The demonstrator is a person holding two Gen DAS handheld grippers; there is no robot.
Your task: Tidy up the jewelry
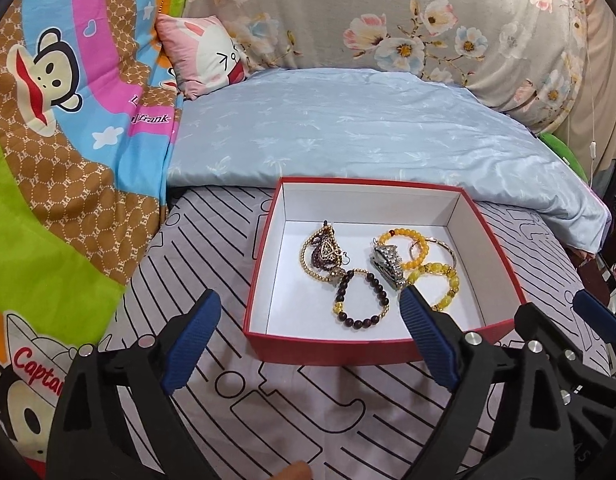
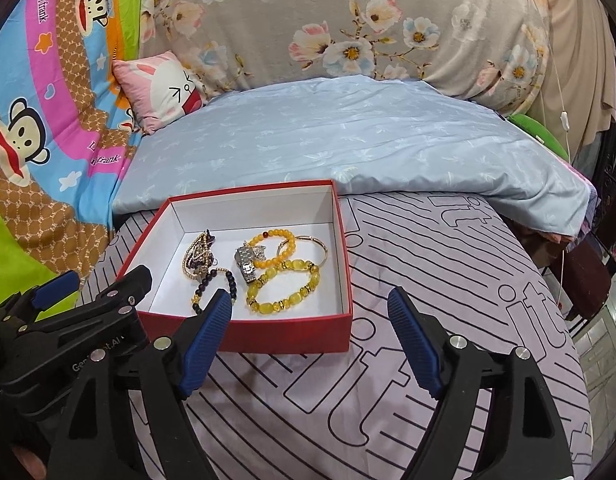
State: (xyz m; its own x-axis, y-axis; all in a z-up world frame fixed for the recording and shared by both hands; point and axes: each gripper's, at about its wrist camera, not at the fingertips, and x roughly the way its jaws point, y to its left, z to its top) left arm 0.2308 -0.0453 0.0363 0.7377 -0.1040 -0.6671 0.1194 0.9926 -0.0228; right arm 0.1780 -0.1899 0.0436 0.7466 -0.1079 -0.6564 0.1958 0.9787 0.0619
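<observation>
A red box (image 1: 372,346) with a white inside lies on the bed sheet. In it are a dark bead bracelet (image 1: 340,288), a silver watch (image 1: 386,266), yellow bead bracelets (image 1: 448,280) and a tangle of gold chain (image 1: 326,252). My left gripper (image 1: 308,296) hangs open just short of the box's near wall, with nothing between its pads. From the right wrist the same box (image 2: 284,336) sits to the left, holding the watch (image 2: 246,266) and a yellow bracelet (image 2: 268,309). My right gripper (image 2: 310,296) is open and empty over the box's near right corner. Both grippers sit side by side.
A lilac sheet with black lines (image 1: 308,420) covers the bed. Behind the box lies a folded pale blue quilt (image 1: 348,132). A cartoon monkey blanket (image 1: 68,120) rises on the left, with a pink cushion (image 1: 204,52) and floral bedding (image 1: 428,12) at the back. The bed's edge (image 2: 568,320) drops off at right.
</observation>
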